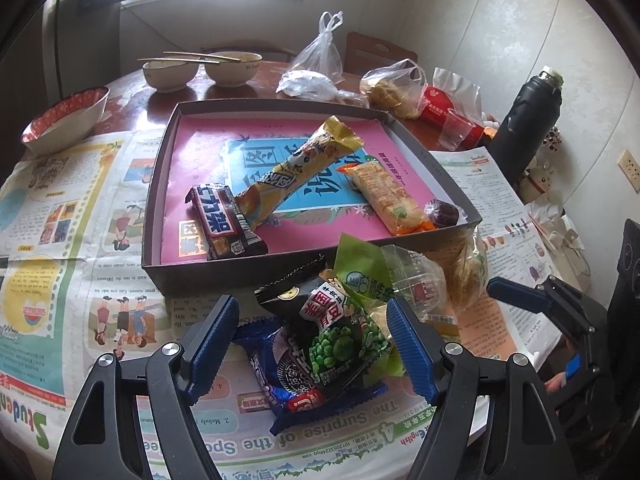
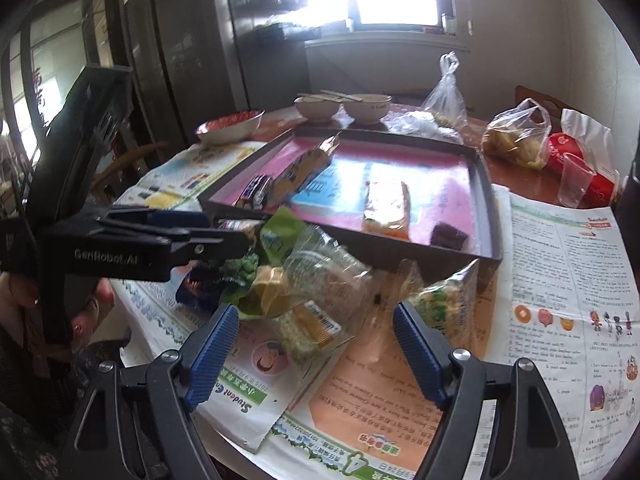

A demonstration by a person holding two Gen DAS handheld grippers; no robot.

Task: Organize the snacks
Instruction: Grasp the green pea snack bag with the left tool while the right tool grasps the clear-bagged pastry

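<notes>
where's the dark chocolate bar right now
In the left wrist view the dark chocolate bar lies inside the grey box, at its near left corner, its upper end touching the long yellow snack packet.

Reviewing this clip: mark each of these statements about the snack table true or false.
1. The left hand-held gripper is shut on a packet. False: its jaws are open over the pea packet.
2. A long yellow packet lies in the box. True.
3. The box is empty. False: it holds several snacks.
4. Chopsticks rest across two bowls. True.
5. The right hand-held gripper holds the plastic cup. False: it is open, and the cup stands far off.
</notes>
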